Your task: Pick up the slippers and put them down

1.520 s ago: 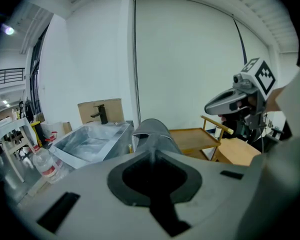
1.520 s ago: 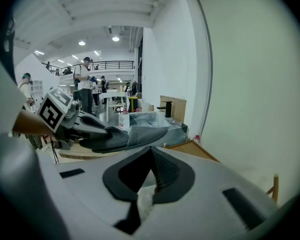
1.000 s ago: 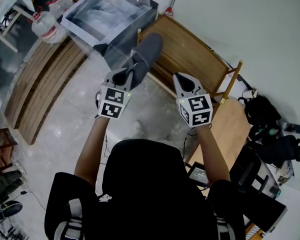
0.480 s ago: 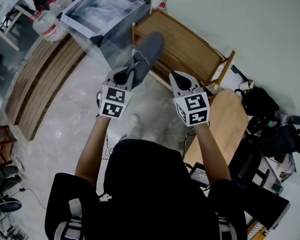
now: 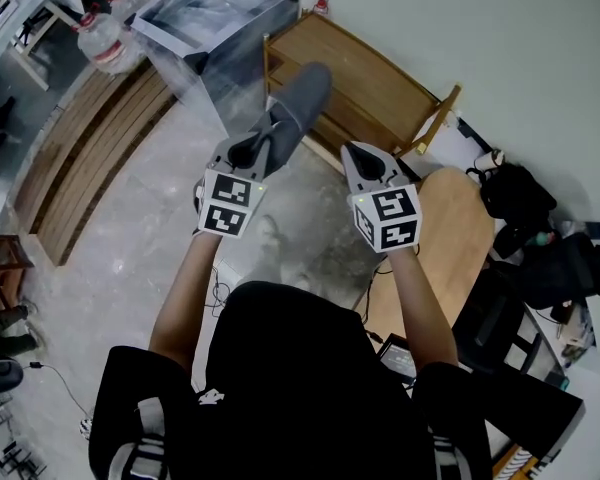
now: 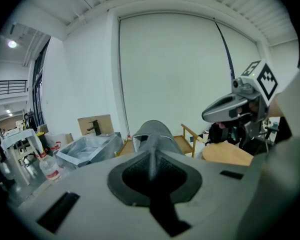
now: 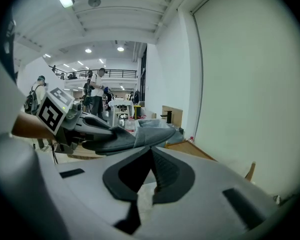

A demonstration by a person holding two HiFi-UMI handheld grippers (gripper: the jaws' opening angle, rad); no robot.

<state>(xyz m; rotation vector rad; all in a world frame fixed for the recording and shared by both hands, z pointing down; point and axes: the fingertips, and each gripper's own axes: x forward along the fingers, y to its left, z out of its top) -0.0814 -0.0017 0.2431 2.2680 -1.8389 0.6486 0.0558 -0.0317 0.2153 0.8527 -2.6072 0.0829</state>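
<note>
**Grey slipper (image 5: 295, 103) held by one end, high off the floor**

The left claw (image 5: 263, 140) is clenched on the near end of the slipper, with only a thin ridge of the soft material pinched between its jaws. The rest of the slipper sticks out forward, unsupported, with the toe end farthest away. The right claw (image 5: 352, 150) is closed on nothing and is held just beside the left, level with it. Below the toe lies a wooden seat (image 5: 370, 88) with a raised rail, and pale floor (image 5: 150, 228) lies under both claws. No second slipper shows in any view.

The likely fault is the grip. With so little material caught, the slipper's own weight could work it loose, or it could droop. Lowered carelessly, the toe could catch on the seat's rail and twist free.
</note>
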